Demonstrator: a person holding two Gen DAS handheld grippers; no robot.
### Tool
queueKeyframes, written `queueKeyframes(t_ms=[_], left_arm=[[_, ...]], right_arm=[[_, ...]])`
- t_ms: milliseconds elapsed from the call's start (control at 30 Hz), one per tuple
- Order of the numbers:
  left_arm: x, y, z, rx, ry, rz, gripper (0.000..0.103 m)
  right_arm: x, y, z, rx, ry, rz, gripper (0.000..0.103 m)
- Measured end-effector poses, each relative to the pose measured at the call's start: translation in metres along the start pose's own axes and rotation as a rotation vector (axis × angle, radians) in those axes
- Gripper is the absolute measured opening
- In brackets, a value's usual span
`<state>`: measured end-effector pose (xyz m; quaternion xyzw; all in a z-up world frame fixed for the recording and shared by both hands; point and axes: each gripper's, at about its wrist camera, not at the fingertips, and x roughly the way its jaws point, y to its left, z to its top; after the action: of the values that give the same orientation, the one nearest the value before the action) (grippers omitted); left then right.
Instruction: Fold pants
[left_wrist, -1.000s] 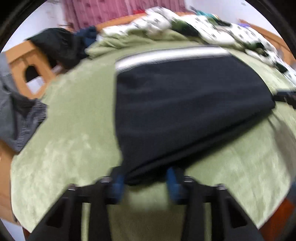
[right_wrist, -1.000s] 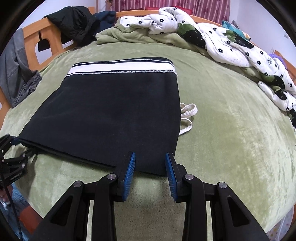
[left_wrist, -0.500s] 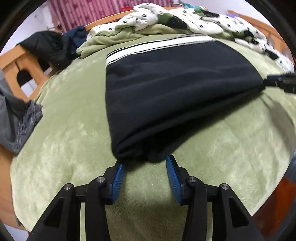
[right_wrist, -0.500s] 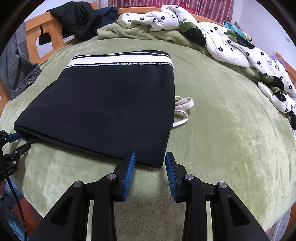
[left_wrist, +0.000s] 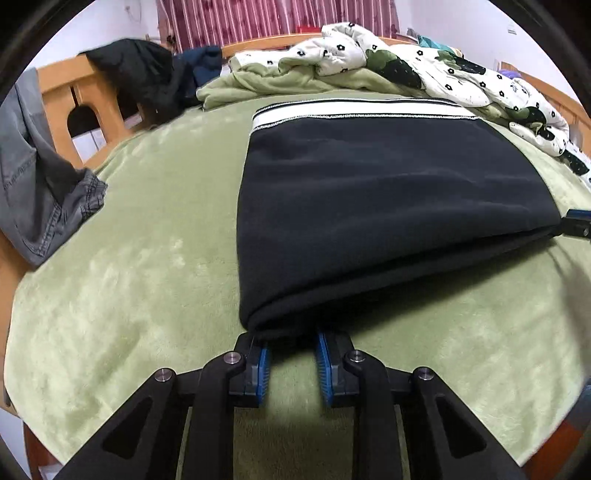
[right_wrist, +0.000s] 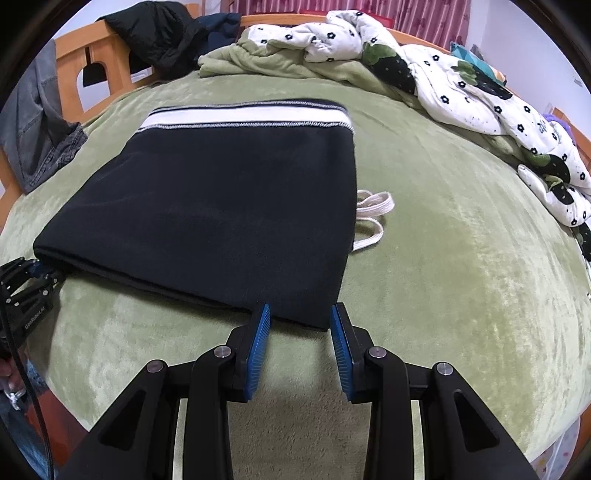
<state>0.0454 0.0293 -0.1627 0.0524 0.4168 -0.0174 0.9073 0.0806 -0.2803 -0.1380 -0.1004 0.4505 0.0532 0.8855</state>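
Blue-padded left tongs (left_wrist: 291, 363) just narrowed again, gripping nothing, pants (left_wrist: 369, 206) corner at their tips. Right tongs (right_wrist: 300, 347) sit narrow, straddling the other near corner, unclamped. Folded pants run toward 12 o'clock on the bed (right_wrist: 461, 277), waistband (right_wrist: 243, 118) far end, long axis that way-ish.

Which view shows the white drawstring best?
The right wrist view: the drawstring lies looped on the green blanket, sticking out beside the folded pants' right edge. The left wrist view shows none of it; the pants hide that side.
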Motion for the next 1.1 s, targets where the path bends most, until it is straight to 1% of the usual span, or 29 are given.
queueKeyframes(t_ms=[33,100,133,167,233,300,333,367,433,467,500,533,567,600,633,667,700,733,767,800,900,967,1033,1100], left_arm=[[-0.002,0.005,0.001,-0.018,0.024,-0.023,0.023],[-0.007,0.019,-0.001,-0.083,0.062,-0.082,0.025],[-0.009,0.024,-0.003,-0.105,0.083,-0.086,0.026],[-0.013,0.029,-0.004,-0.113,0.092,-0.068,0.027],[-0.025,0.033,-0.007,-0.101,0.068,-0.032,0.027],[-0.036,0.033,-0.007,-0.098,0.04,-0.022,0.028],[-0.041,0.034,-0.004,-0.102,0.023,-0.03,0.034],[-0.046,0.035,0.002,-0.112,0.0,-0.048,0.037],[-0.05,0.034,0.019,-0.122,-0.038,-0.092,0.037],[-0.048,0.031,0.032,-0.115,-0.043,-0.112,0.037],[-0.046,0.027,0.043,-0.101,-0.041,-0.122,0.037],[-0.044,0.023,0.051,-0.084,-0.042,-0.129,0.038],[-0.035,0.019,0.06,-0.071,-0.045,-0.133,0.045],[-0.025,0.016,0.063,-0.078,-0.032,-0.123,0.047],[-0.018,0.012,0.062,-0.089,-0.012,-0.119,0.047],[-0.004,0.012,0.058,-0.113,0.034,-0.128,0.048],[0.005,0.01,0.05,-0.138,0.062,-0.13,0.048],[0.007,0.009,0.047,-0.152,0.057,-0.124,0.049],[0.004,0.009,0.041,-0.174,0.026,-0.117,0.05],[0.002,0.008,0.039,-0.179,0.023,-0.116,0.051],[0.002,0.007,0.035,-0.185,0.035,-0.116,0.053],[0.001,0.008,0.036,-0.197,0.048,-0.119,0.053],[0.0,0.011,0.039,-0.217,0.063,-0.127,0.053],[0.0,0.013,0.042,-0.229,0.071,-0.136,0.055]], right_arm=[[-0.002,-0.001,0.0,-0.002,-0.008,0.003,0.034],[-0.007,-0.002,0.0,-0.001,-0.033,0.012,0.034],[-0.01,-0.004,0.0,0.0,-0.047,0.011,0.034],[-0.012,-0.006,0.001,0.004,-0.063,0.005,0.034],[-0.015,-0.01,0.003,0.02,-0.091,-0.012,0.034],[-0.016,-0.016,0.007,0.043,-0.113,-0.006,0.035],[-0.016,-0.017,0.009,0.05,-0.119,0.0,0.035],[-0.016,-0.018,0.012,0.058,-0.136,0.003,0.035],[-0.016,-0.017,0.021,0.066,-0.197,-0.01,0.035],[-0.016,-0.016,0.024,0.07,-0.215,-0.012,0.035],[-0.014,-0.015,0.029,0.076,-0.222,0.008,0.035],[-0.01,-0.015,0.034,0.08,-0.216,0.032,0.035],[-0.004,-0.015,0.036,0.086,-0.2,0.051,0.035],[0.004,-0.016,0.037,0.097,-0.183,0.056,0.035],[0.015,-0.017,0.036,0.11,-0.152,0.045,0.035],[0.03,-0.016,0.033,0.113,-0.103,0.025,0.035],[0.037,-0.015,0.029,0.108,-0.093,0.017,0.035],[0.037,-0.014,0.025,0.099,-0.115,0.013,0.038],[0.036,-0.012,0.023,0.085,-0.125,0.006,0.038],[0.036,-0.012,0.023,0.081,-0.109,0.006,0.038],[0.038,-0.019,0.021,0.12,-0.074,0.046,0.04],[0.035,-0.025,0.024,0.145,-0.069,0.063,0.041],[0.027,-0.026,0.027,0.179,-0.091,0.063,0.041],[0.02,-0.025,0.031,0.194,-0.133,0.063,0.041]])
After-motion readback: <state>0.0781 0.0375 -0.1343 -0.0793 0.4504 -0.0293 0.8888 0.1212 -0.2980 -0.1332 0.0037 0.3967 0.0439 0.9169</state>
